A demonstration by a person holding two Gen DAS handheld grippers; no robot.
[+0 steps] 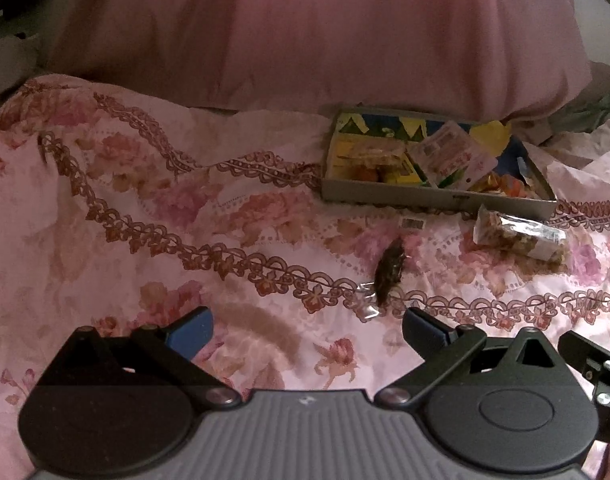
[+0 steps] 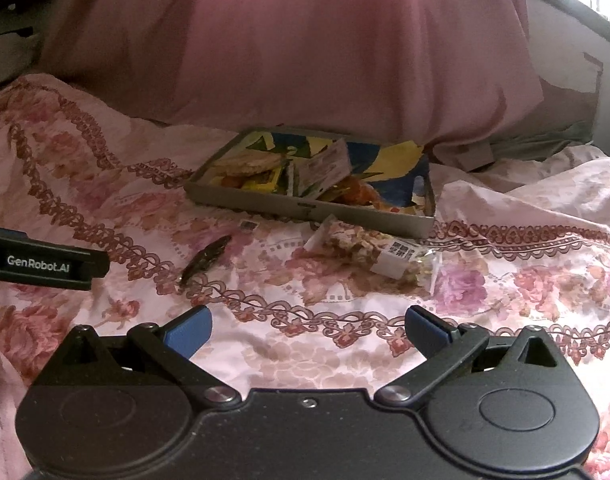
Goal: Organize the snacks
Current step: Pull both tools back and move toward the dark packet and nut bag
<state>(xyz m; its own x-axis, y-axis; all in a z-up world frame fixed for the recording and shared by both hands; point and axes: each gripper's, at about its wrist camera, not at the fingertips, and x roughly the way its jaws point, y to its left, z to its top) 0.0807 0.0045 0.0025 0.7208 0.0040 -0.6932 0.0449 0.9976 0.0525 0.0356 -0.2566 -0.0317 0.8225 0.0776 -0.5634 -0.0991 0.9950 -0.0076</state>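
Both your tools, left [image 1: 307, 330] and right [image 2: 308, 328], hang spread and empty. Two snacks lie on the bed just before the box [image 1: 433, 198]: dark packet [image 1: 389, 270], nut bag [image 2: 379, 254]. Next, pinch one.

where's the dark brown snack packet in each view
Left wrist: the dark brown snack packet lies right of centre on the floral bedspread, just ahead of the right finger.
Right wrist: it lies left of centre.
Shared landmark: the snack box, beyond it in both.
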